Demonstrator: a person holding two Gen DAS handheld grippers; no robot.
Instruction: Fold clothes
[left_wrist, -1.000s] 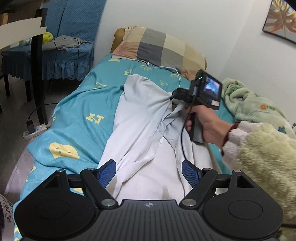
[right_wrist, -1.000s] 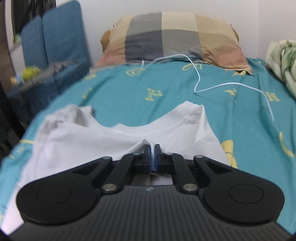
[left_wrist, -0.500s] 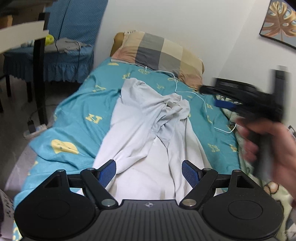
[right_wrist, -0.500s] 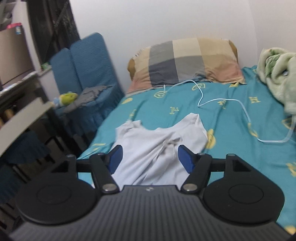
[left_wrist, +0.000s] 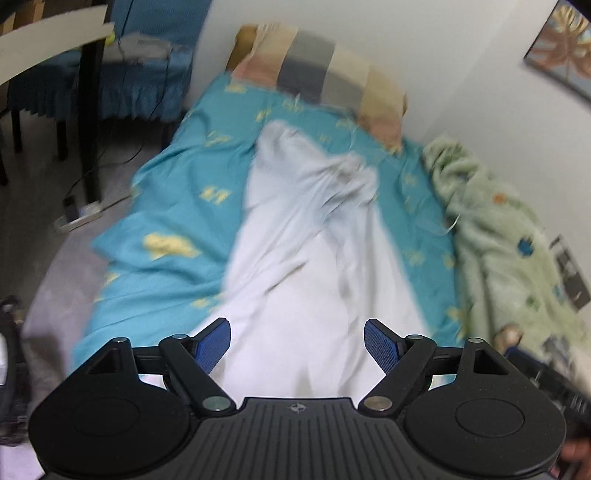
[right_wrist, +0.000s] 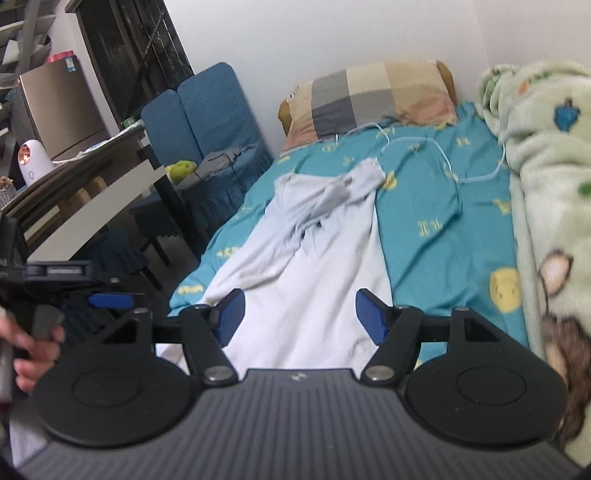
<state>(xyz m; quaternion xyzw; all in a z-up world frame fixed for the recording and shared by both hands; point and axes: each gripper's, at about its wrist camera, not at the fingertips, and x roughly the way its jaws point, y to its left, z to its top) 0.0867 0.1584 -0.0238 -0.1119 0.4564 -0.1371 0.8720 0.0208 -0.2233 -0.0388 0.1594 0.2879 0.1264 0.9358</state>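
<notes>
A white shirt (left_wrist: 306, 251) lies lengthwise on the teal bed sheet (left_wrist: 177, 192), its far end bunched and folded over near the collar. It also shows in the right wrist view (right_wrist: 314, 266). My left gripper (left_wrist: 297, 341) is open and empty, held above the shirt's near end. My right gripper (right_wrist: 300, 315) is open and empty, also above the near end. The left gripper also shows at the left edge of the right wrist view (right_wrist: 110, 300), held in a hand.
A plaid pillow (right_wrist: 369, 96) lies at the bed's head, with a white cable (right_wrist: 424, 147) on the sheet. A green fleece blanket (right_wrist: 546, 177) lines the right side. A blue chair (right_wrist: 207, 122) and a table (right_wrist: 85, 199) stand left of the bed.
My right gripper let go of the shirt's collar, opened and drew back to the near end of the bed. The left view shifted and is now blurred.
</notes>
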